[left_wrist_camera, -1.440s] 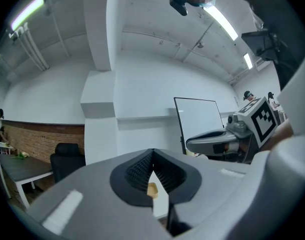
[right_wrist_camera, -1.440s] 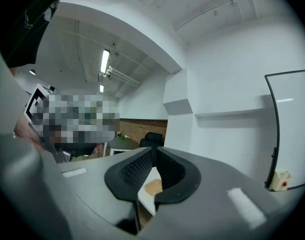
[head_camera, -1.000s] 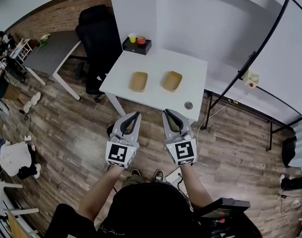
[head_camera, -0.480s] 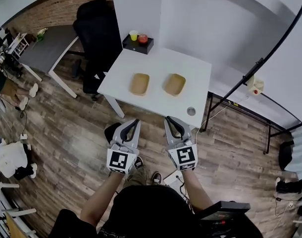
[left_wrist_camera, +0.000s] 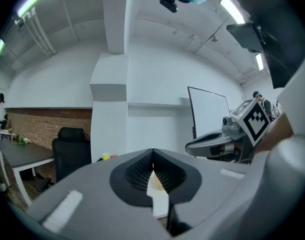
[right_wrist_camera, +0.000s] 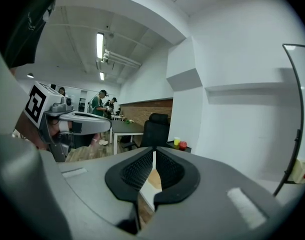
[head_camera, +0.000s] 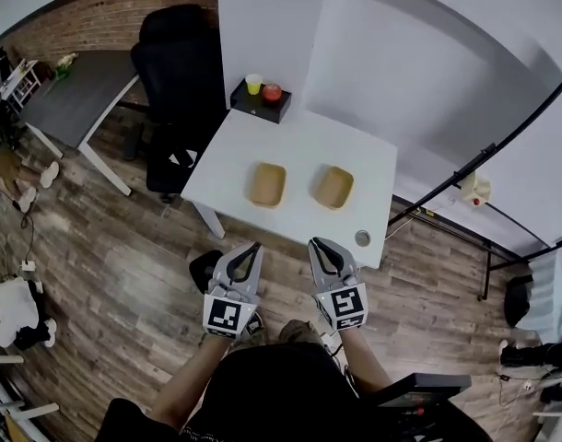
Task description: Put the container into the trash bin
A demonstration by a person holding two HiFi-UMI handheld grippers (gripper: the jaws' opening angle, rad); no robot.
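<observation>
Table: white, smooth, matt; containers on it: brown, matt, paper-like; floor around it: wood planks; wall far left of it: rough brick.

Open wood floor separates the left gripper and right gripper from the white table. Bare tabletop rings the left container and right container, set apart. A black box crowds the far-left corner, a small round disc the near-right, an office chair the left side.
</observation>
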